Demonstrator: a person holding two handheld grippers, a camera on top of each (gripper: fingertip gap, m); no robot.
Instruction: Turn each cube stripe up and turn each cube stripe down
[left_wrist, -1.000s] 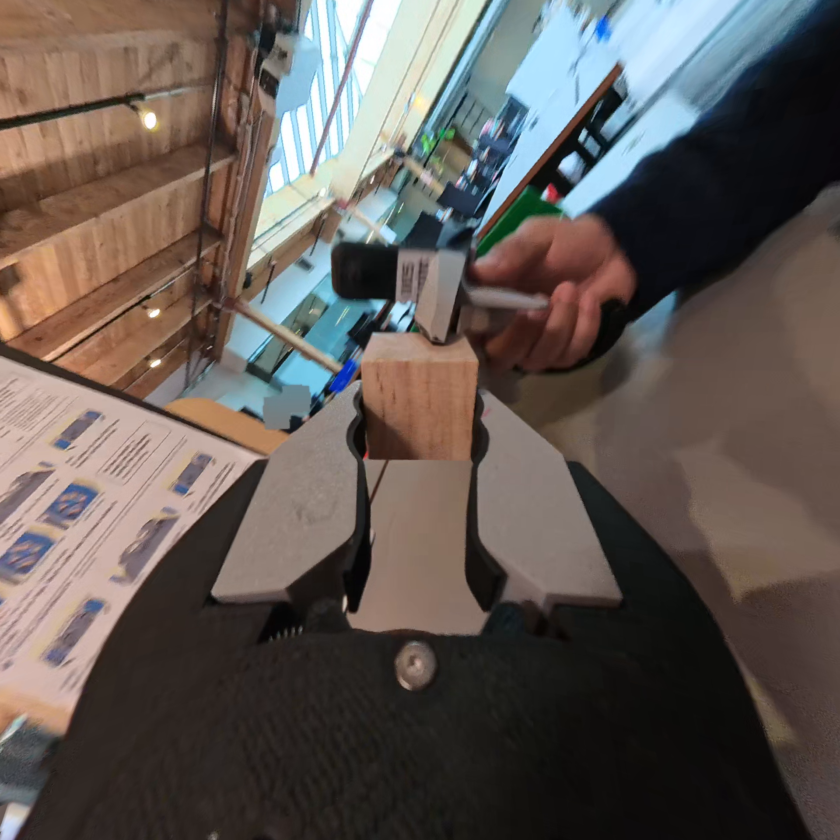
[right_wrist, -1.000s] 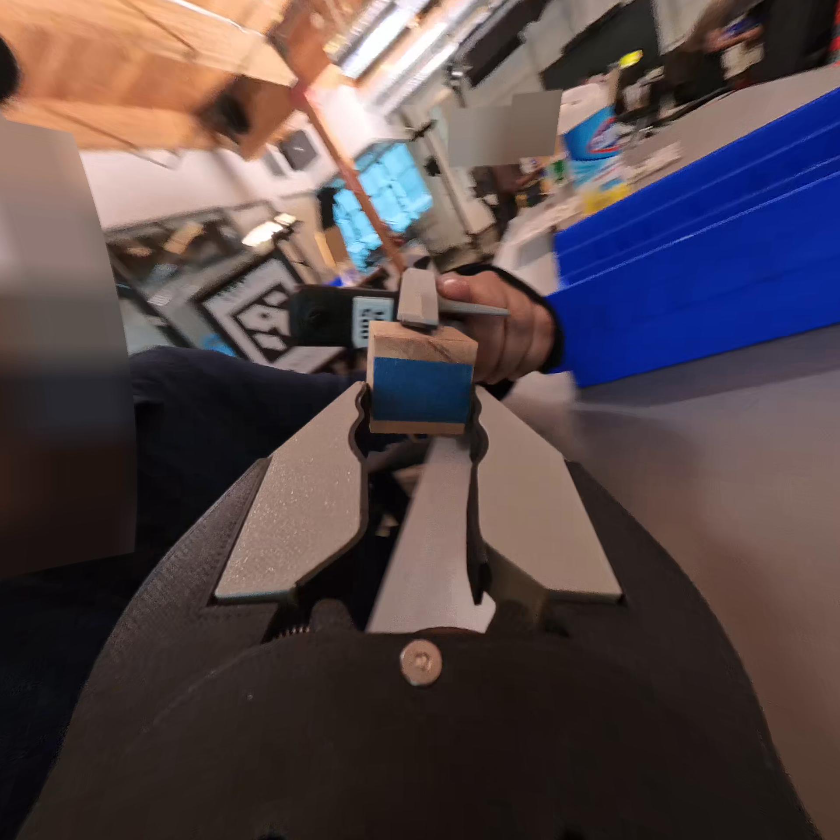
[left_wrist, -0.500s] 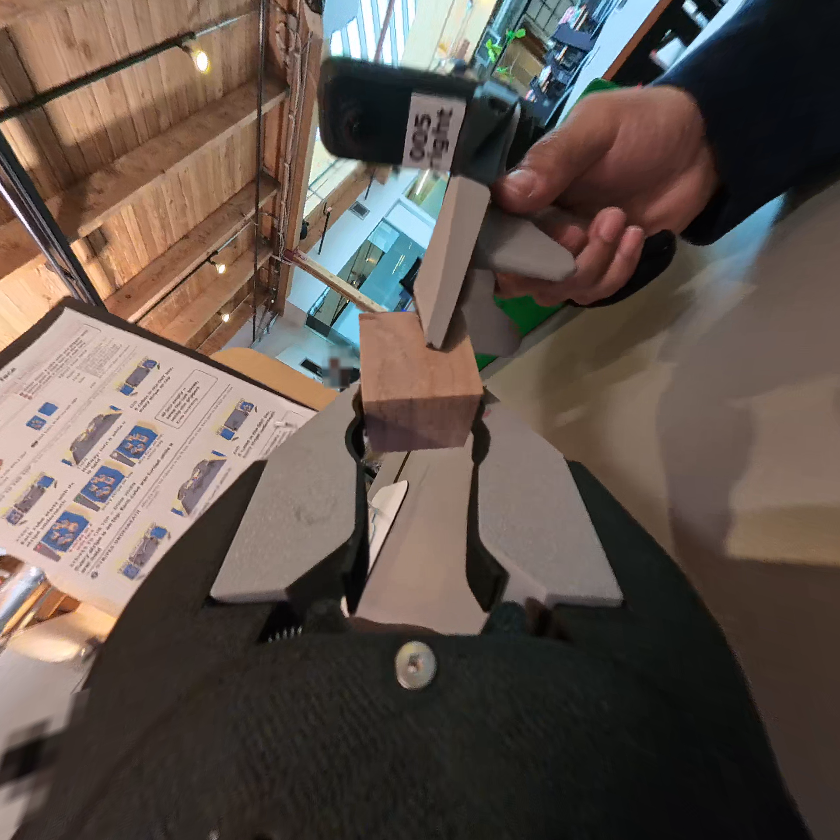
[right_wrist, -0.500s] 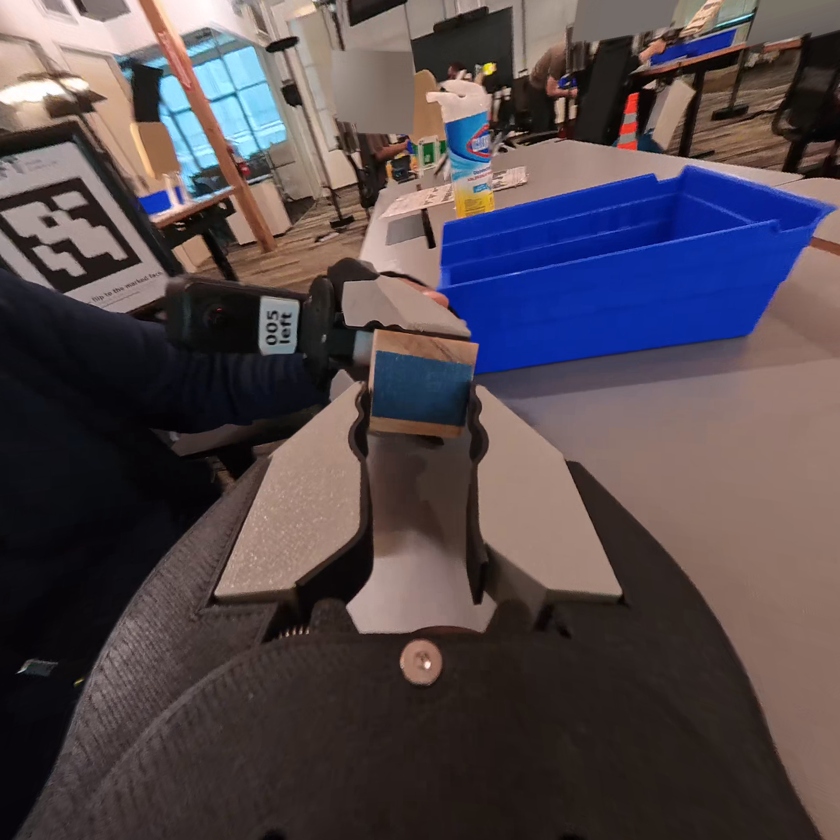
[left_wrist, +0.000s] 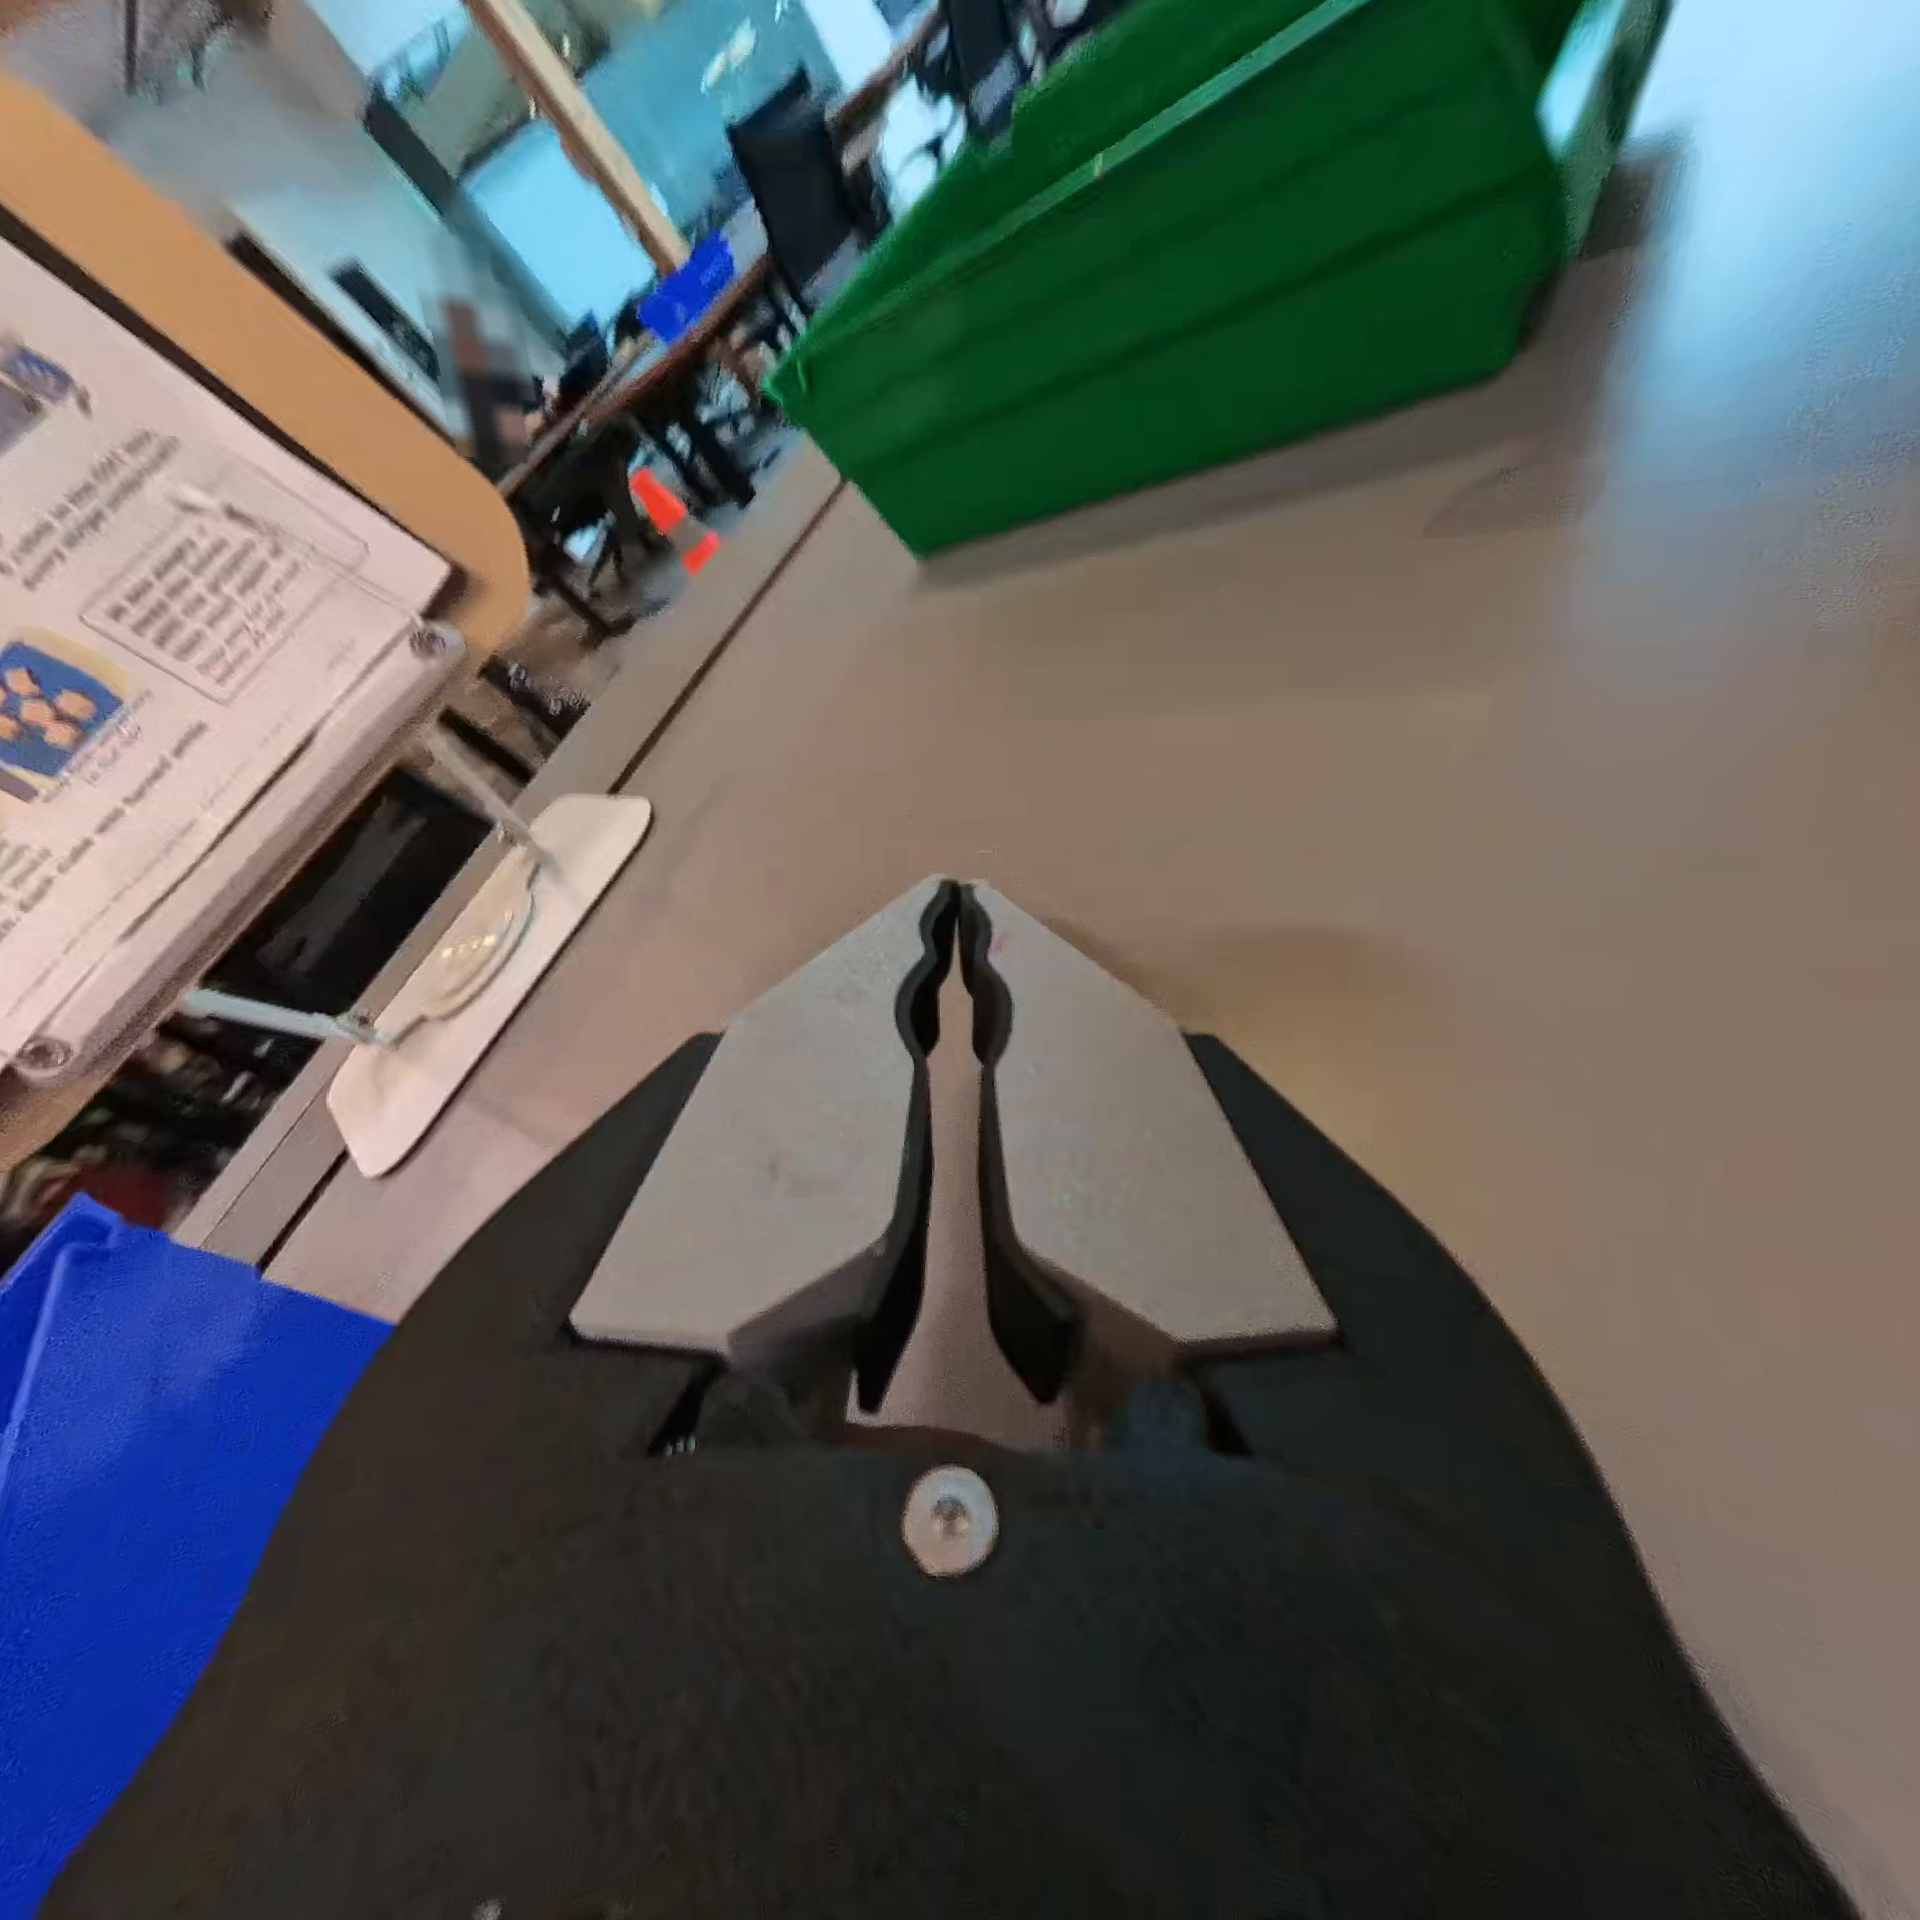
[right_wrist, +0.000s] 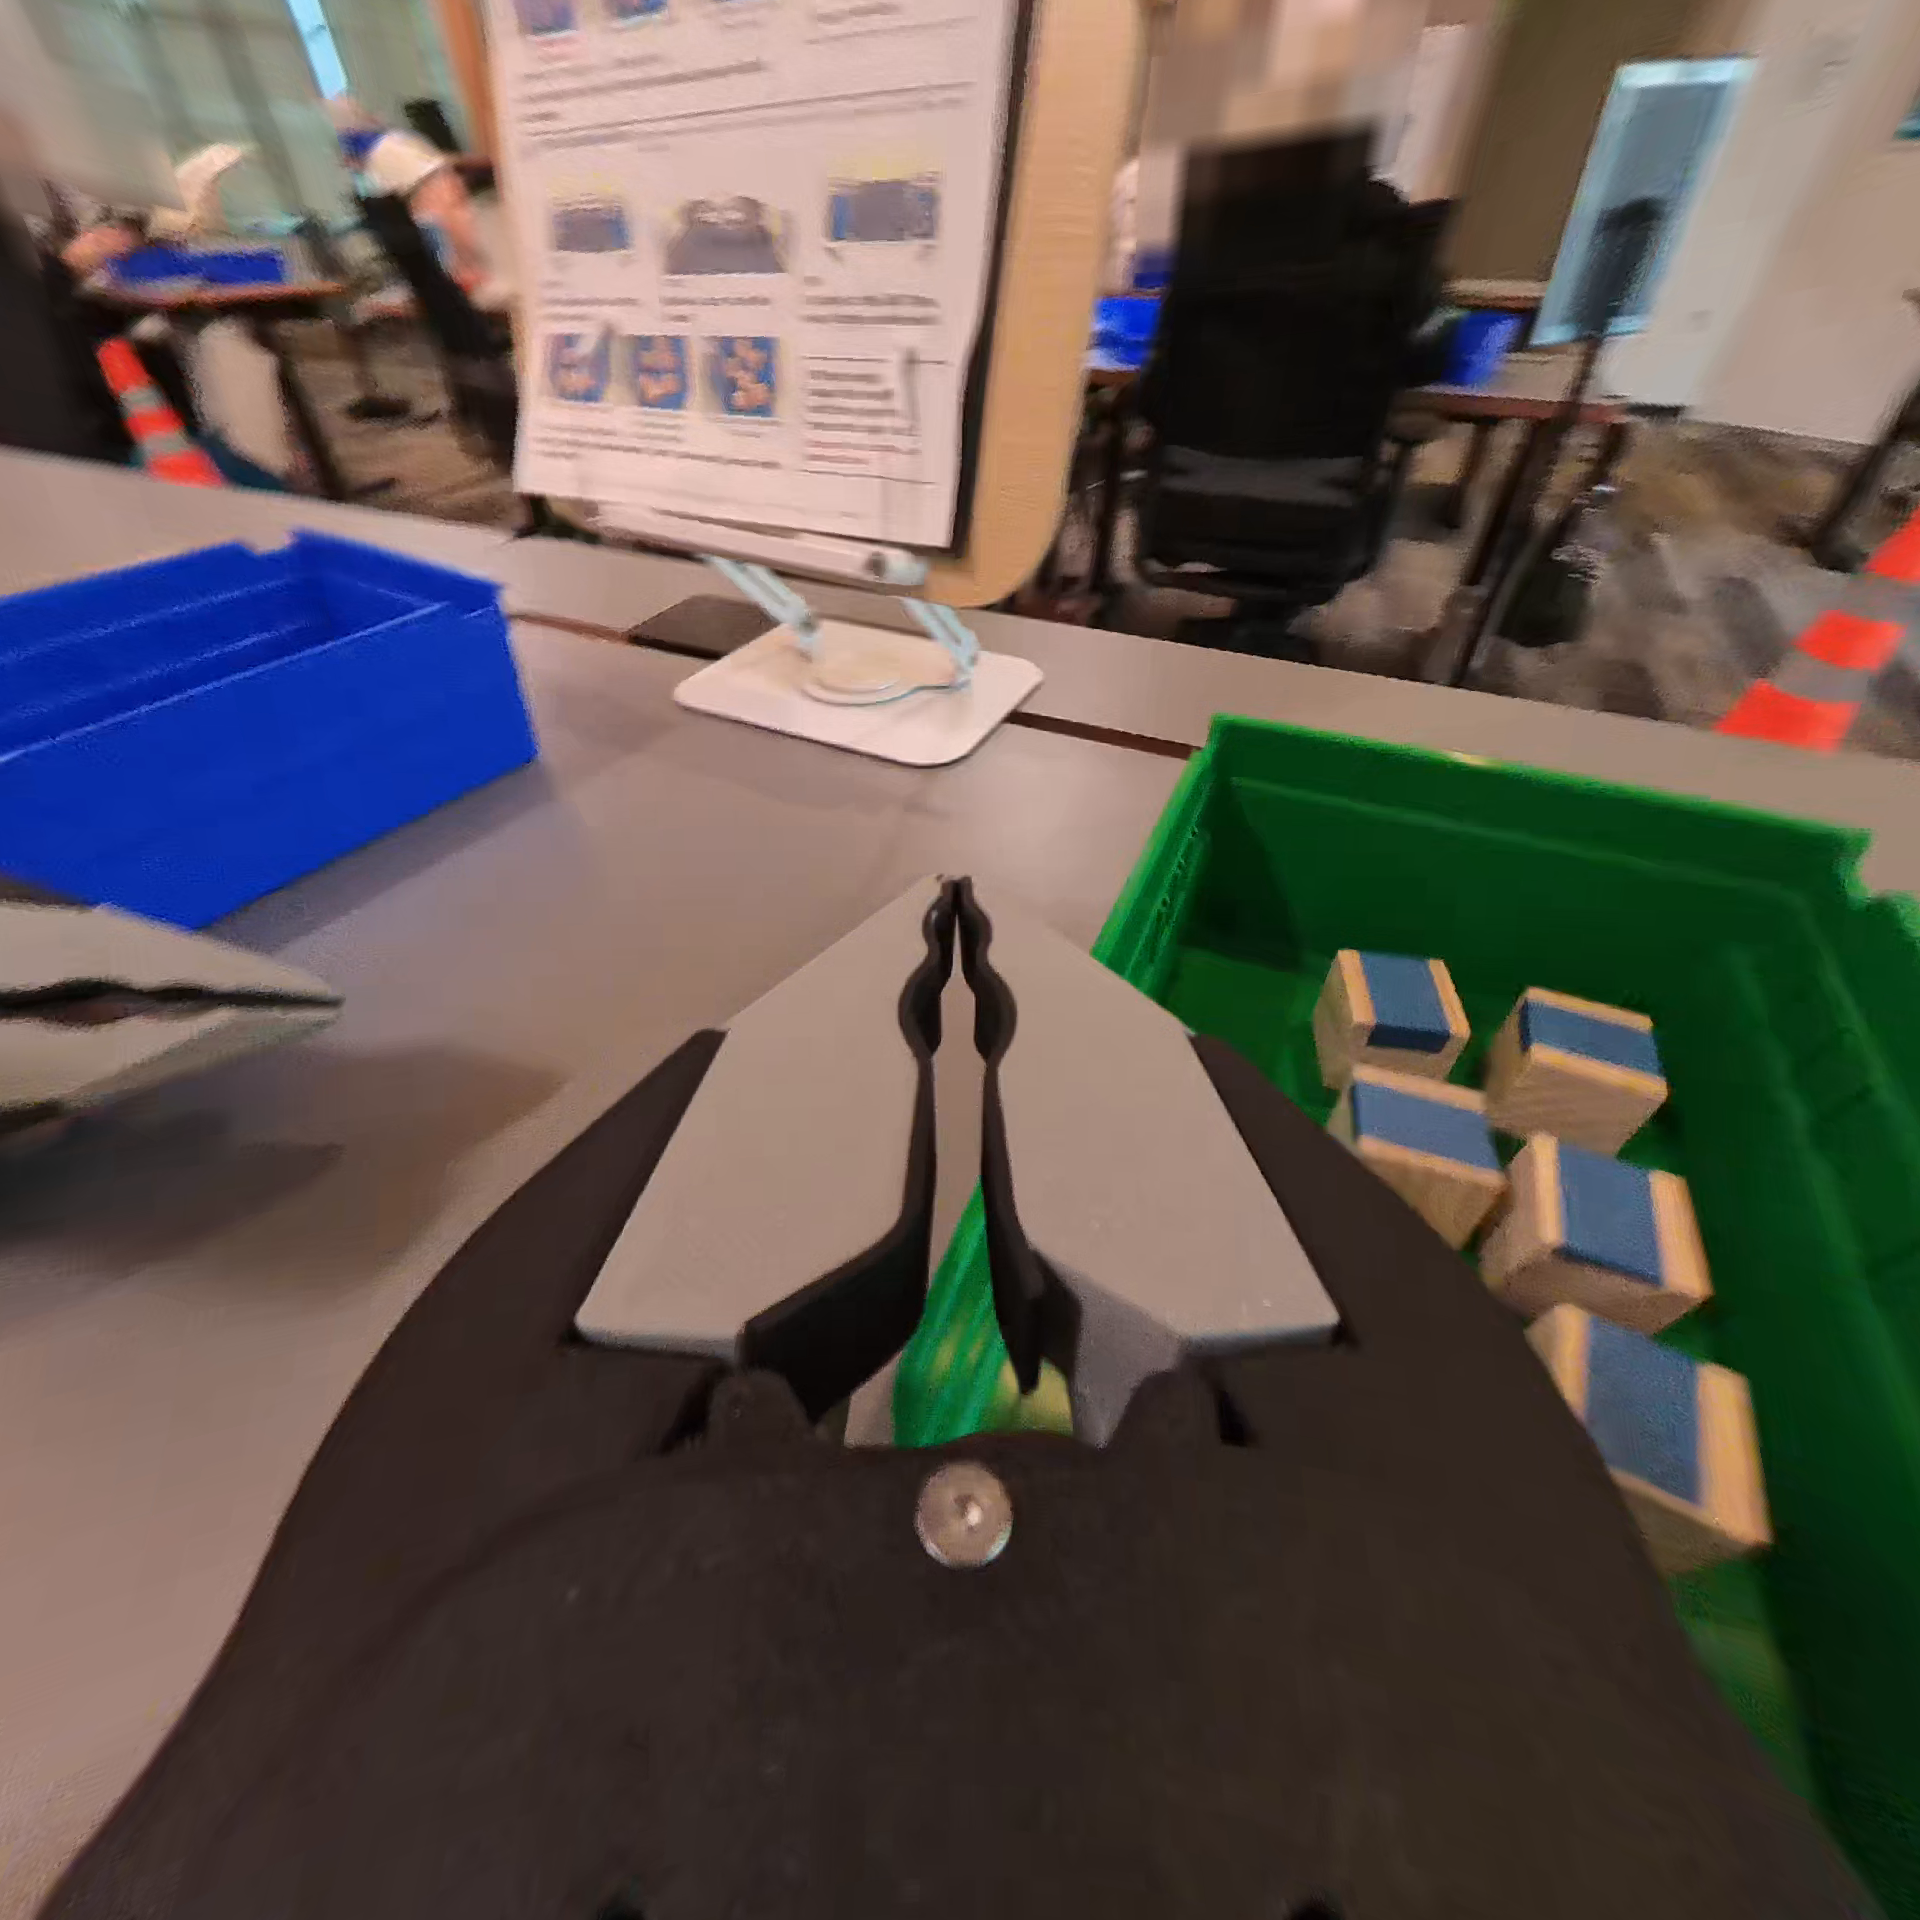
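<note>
Both tools are sitting empty over the grey table (right_wrist: 727, 894): the left gripper (left_wrist: 957, 891) is pointing its fingertips, pressed together, toward the green bin (left_wrist: 1195, 312) at one o'clock, and the right gripper (right_wrist: 956, 883) is hovering, pinched closed on nothing, at that bin's near corner. Five wooden cubes (right_wrist: 1590, 1236) are lying inside at three o'clock, blue stripes facing up. A blue bin (right_wrist: 260, 707) is waiting at ten o'clock beside an instruction stand (right_wrist: 769, 260)
</note>
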